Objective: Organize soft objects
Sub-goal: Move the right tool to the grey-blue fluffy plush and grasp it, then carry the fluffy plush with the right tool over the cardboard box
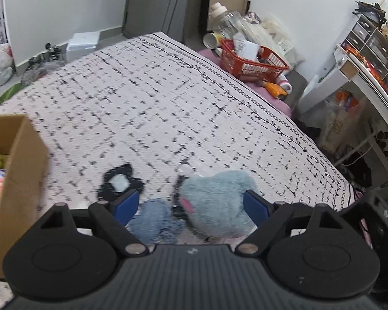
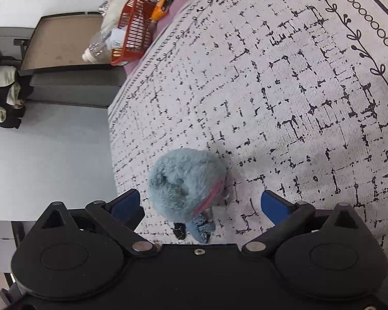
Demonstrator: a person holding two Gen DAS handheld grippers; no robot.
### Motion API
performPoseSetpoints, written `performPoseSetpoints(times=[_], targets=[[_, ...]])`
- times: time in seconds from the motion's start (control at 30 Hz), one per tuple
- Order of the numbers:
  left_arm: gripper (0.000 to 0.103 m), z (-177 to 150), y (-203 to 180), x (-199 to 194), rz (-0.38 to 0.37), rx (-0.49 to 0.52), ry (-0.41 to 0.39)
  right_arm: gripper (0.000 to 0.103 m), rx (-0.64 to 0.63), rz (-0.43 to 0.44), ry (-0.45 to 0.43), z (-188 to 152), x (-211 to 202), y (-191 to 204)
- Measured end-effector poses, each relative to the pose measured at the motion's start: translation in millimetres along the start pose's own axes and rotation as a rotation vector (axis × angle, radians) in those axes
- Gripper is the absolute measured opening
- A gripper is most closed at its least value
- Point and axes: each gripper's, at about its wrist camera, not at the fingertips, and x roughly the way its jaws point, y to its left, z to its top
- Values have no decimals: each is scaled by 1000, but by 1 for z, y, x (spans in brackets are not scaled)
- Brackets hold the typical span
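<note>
Both grippers, left and right, straddle the blue plush toy on the bed, fingers released (no pad pressing it).

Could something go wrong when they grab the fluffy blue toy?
Maybe. The fluffy blue toy sits near the edge of the bedspread, so a clumsy nudge might push it off. A small blue cloth lies right beside it, so the open left hand-held gripper might pinch both together. The right hand-held gripper is open around the same toy, so the two might bump or tug it apart.
</note>
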Motion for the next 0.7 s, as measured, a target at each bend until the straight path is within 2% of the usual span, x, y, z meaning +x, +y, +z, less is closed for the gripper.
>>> performPoseSetpoints(times=[0.03, 0.1, 0.13, 0.2, 0.37, 0.4, 0.5, 0.67, 0.7], targets=[[78, -1, -2, 5, -7, -2, 5, 91, 11, 3, 7, 1, 4, -2], [70, -2, -4, 14, -17, -8, 21, 76, 49, 28, 40, 4, 14, -8], [66, -2, -4, 19, -23, -13, 34, 73, 63, 30, 53, 6, 19, -11], [63, -3, -4, 26, -34, -23, 56, 62, 79, 18, 65, 7, 25, -14], [59, -7, -8, 39, -47, 3, 66, 53, 113, 19, 70, 14, 40, -16], [55, -8, -8, 44, -43, 9, 77, 53, 115, 16, 70, 16, 42, -16], [52, -9, -3, 51, -61, -20, 82, 51, 114, 12, 81, 19, 51, -15], [44, -9, -8, 52, -66, -6, 70, 50, 84, 11, 91, 20, 58, -9], [42, -10, -9, 51, -72, -5, 72, 48, 80, 6, 85, 21, 59, -7]])
